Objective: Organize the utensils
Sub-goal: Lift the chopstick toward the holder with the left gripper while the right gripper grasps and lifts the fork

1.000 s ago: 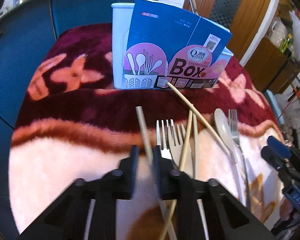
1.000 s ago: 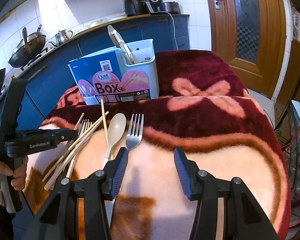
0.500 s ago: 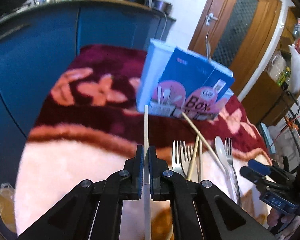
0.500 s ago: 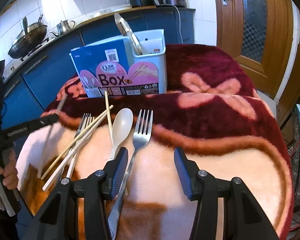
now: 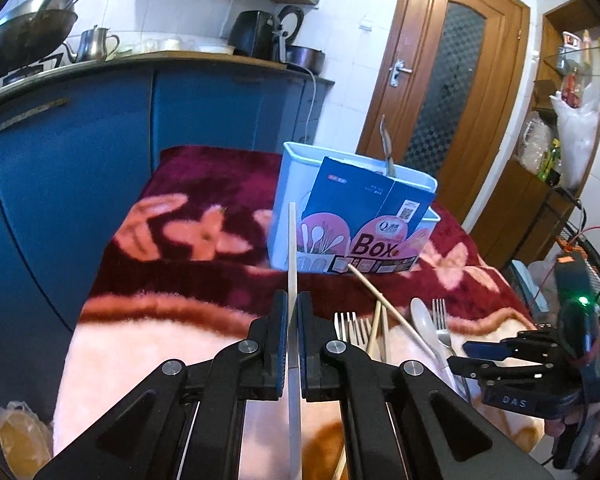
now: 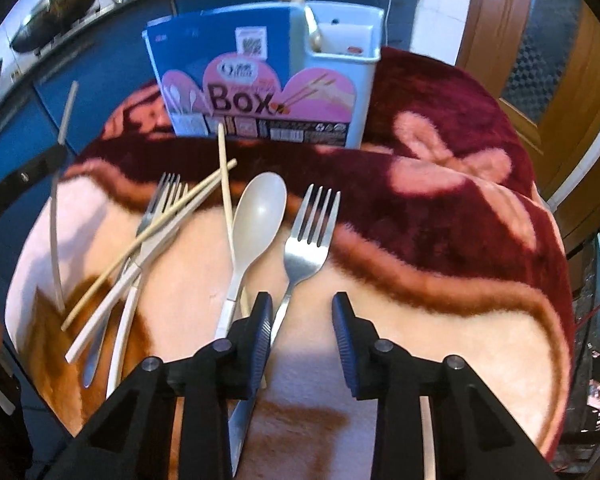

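Note:
My left gripper (image 5: 292, 312) is shut on a pale chopstick (image 5: 292, 248), lifted above the blanket with its tip toward the light blue utensil box (image 5: 288, 208). The chopstick also shows at the left of the right wrist view (image 6: 56, 220). My right gripper (image 6: 302, 312) is open just above the blanket, its left finger (image 6: 260, 320) beside the handle of a steel fork (image 6: 310, 232). A beige spoon (image 6: 256, 220), loose chopsticks (image 6: 172, 216) and two more forks (image 6: 156, 216) lie to its left. The box (image 6: 340, 80) with its blue card sleeve (image 6: 228, 80) stands behind them.
A maroon and pink fleece blanket (image 6: 440, 220) covers the table. Blue kitchen cabinets (image 5: 80, 152) stand behind and to the left. A wooden door (image 5: 452, 92) is at the back right. A utensil handle (image 5: 386, 148) sticks up from the box.
My left gripper closed on the chopstick and lifted it off the blanket toward the box. My right gripper moved down and forward, closer to the steel fork.

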{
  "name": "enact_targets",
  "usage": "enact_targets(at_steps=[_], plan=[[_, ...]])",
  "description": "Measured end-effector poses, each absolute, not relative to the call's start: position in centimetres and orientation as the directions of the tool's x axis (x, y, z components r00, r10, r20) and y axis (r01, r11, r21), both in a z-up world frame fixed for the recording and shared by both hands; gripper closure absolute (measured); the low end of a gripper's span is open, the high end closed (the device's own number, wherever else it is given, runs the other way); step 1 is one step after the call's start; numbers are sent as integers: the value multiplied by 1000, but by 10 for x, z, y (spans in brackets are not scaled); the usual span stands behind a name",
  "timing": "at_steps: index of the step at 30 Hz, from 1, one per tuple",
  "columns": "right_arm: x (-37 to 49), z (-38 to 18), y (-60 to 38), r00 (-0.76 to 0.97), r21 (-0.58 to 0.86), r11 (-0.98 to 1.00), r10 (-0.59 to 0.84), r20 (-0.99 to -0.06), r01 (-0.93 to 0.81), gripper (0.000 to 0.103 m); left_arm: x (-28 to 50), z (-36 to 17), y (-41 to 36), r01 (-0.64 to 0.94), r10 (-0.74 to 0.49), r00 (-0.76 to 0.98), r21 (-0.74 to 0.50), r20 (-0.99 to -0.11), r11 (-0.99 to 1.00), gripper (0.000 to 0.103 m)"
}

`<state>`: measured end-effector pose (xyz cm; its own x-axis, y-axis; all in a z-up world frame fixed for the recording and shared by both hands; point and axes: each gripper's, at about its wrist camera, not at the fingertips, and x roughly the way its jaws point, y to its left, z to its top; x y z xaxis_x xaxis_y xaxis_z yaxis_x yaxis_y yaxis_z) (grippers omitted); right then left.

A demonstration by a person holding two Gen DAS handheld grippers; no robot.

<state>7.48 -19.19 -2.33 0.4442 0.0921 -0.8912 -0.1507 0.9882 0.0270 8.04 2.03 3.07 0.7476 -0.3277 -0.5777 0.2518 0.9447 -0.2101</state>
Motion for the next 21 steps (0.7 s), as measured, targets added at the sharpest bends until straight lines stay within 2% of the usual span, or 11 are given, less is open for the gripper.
enact_targets(at_steps=[1, 4, 5, 9, 16, 21], plan=[[78, -23, -191, 429, 25, 988, 88, -899, -150, 71, 80, 31, 21, 256, -333, 749, -214, -573, 943, 99], [86, -23, -191, 393, 34, 990, 86, -915, -137, 81, 79, 32, 23, 258, -345, 752, -230, -562, 938, 99], [88, -23, -192, 388, 39, 990, 88, -917, -133, 89, 78, 32, 24, 258, -347, 753, -235, -559, 937, 99], [88, -22, -200, 400, 103, 990, 133, -907, -97, 98, 75, 34, 27, 257, -357, 759, -253, -545, 933, 99], [63, -9, -225, 533, 245, 968, 238, -812, -59, 98, 63, 50, 23, 281, -363, 802, -237, -474, 930, 99], [37, 10, -228, 672, 249, 966, 233, -703, -74, 98, 57, 63, 18, 288, -359, 827, -224, -432, 931, 99]])
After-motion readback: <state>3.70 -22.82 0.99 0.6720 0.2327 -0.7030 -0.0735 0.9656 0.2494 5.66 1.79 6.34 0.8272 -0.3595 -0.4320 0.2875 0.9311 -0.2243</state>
